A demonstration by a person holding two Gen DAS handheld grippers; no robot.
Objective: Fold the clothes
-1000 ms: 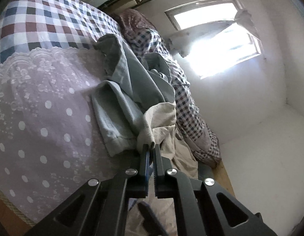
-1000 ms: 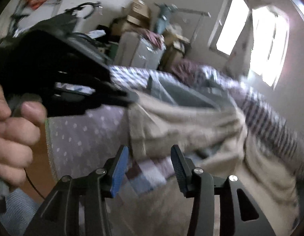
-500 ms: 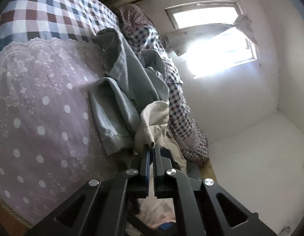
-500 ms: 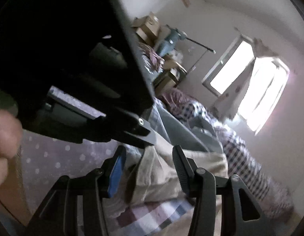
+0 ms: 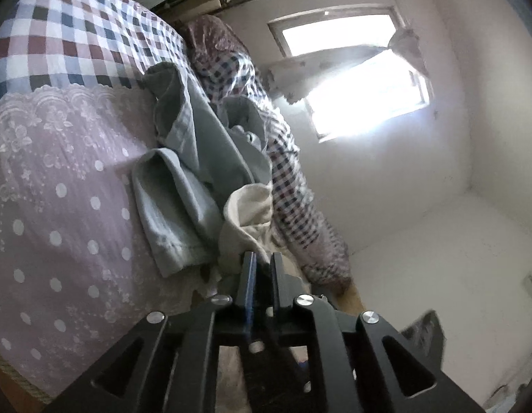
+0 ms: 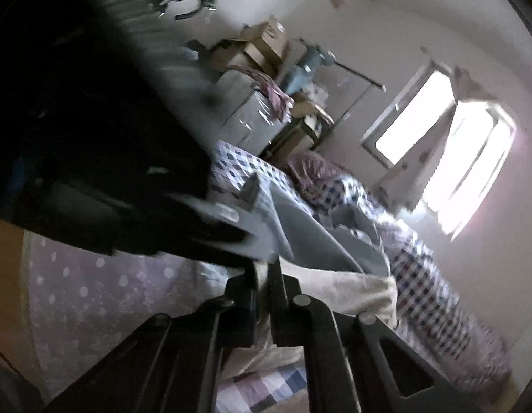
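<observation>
Right tool (image 6: 266, 272) has closed onto cream garment (image 6: 341, 289).

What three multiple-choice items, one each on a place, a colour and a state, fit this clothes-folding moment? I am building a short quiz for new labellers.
1. Where does the crumpled pale blue-grey garment lie?
A. in a cardboard box
B. on the lilac polka-dot bedspread
C. over the window sill

2. What colour is the soft cloth at the right gripper tips?
A. cream
B. bright red
C. black

3. How do the right gripper's jaws stand?
A. wide open, nothing between them
B. out of view
C. shut on the cream cloth

Key: 1 B, the garment rests on the dotted spread beside the cream cloth; 2 A, the fabric at the tips is off-white; 3 C, the two fingers stand close together with a strip of cream fabric pinched between them.
</observation>
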